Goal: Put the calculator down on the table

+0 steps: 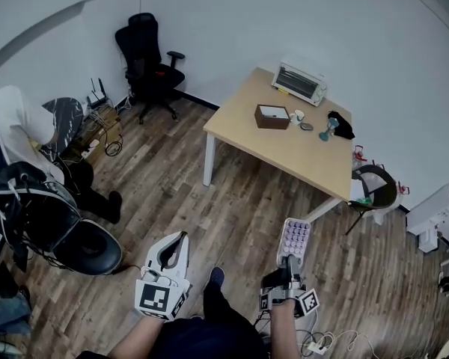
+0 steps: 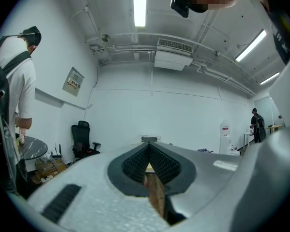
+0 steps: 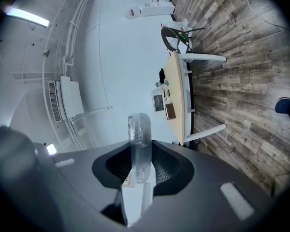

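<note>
- The right gripper (image 1: 291, 260) pinches the calculator (image 1: 295, 239) by its near end, keys facing up. The far end juts out free, which suits laying it flat.
- The calculator hangs over the wooden floor (image 1: 239, 200), well apart from the desk (image 1: 299, 152) at about one o'clock. The carry looks unfinished.
- The left gripper (image 1: 178, 239), at nine o'clock of the right one, has its jaws pressed together on nothing, probably just kept clear.
- The toaster oven (image 1: 300, 83) and brown box (image 1: 272, 116) sit toward the desk's far edge, so the near half is bare for the set-down.

Head view looks steeply down; table (image 1: 299, 155) well off at one o'clock. Gripper views face level; the right, rolled sideways, shares that table (image 3: 180, 100).
</note>
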`<state>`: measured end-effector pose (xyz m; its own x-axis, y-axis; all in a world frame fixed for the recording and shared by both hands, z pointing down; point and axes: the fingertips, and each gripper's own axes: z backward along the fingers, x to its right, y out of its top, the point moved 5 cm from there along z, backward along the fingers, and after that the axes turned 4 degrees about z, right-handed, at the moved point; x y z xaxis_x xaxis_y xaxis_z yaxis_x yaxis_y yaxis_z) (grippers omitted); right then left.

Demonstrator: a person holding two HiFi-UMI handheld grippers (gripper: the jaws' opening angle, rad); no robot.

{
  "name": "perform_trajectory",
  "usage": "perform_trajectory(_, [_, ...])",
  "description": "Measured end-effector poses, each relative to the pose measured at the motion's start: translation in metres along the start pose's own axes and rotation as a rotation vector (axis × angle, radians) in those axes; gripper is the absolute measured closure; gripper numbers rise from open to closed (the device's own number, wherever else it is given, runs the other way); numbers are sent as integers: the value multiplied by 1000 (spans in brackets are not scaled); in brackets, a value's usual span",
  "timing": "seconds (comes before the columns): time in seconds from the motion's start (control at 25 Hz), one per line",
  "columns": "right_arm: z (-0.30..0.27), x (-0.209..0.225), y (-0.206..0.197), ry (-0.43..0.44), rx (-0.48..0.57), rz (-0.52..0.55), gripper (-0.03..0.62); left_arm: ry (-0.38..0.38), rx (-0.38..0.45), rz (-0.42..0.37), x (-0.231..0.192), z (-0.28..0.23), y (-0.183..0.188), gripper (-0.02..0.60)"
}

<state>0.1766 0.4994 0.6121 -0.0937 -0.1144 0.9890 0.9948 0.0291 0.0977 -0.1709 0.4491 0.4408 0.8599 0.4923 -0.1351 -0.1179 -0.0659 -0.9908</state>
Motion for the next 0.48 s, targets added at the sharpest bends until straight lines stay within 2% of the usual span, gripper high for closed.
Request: perform_trajectory(0.48, [-185, 11, 36, 5, -129, -6, 484, 78, 33, -31, -23, -162, 26, 586])
